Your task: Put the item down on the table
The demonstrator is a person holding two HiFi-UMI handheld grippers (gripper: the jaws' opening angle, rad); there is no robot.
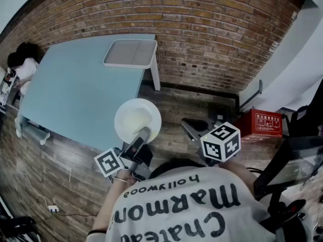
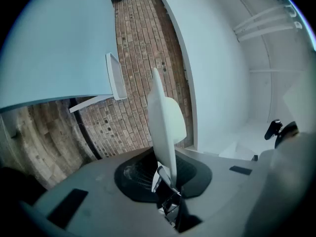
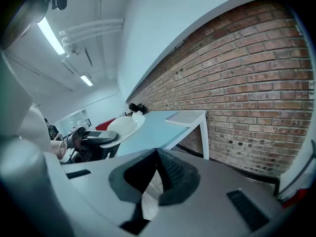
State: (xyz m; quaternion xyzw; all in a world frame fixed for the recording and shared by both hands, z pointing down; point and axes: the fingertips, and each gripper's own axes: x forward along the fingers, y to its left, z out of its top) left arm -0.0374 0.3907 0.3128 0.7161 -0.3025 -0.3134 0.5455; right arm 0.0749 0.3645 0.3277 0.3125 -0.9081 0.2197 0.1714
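A white bowl (image 1: 138, 119) hangs over the near corner of the light blue table (image 1: 75, 84). My left gripper (image 1: 140, 137) is shut on its near rim. The left gripper view shows the bowl (image 2: 165, 117) edge-on and upright, clamped between the jaws of that gripper (image 2: 165, 174). My right gripper (image 1: 187, 122) hangs over the wooden floor to the right of the table, shut with nothing in it. Seen from the right gripper view, its jaws (image 3: 157, 154) meet at a point; the bowl (image 3: 121, 125) and the left gripper (image 3: 91, 138) are off to the left.
A grey tray (image 1: 131, 53) lies on the table's far right corner, by the brick wall (image 1: 212, 29). A person (image 1: 22, 59) is at the table's far left end. A red box (image 1: 262, 123) and dark frames stand at the right. A power strip (image 1: 53, 208) lies on the floor.
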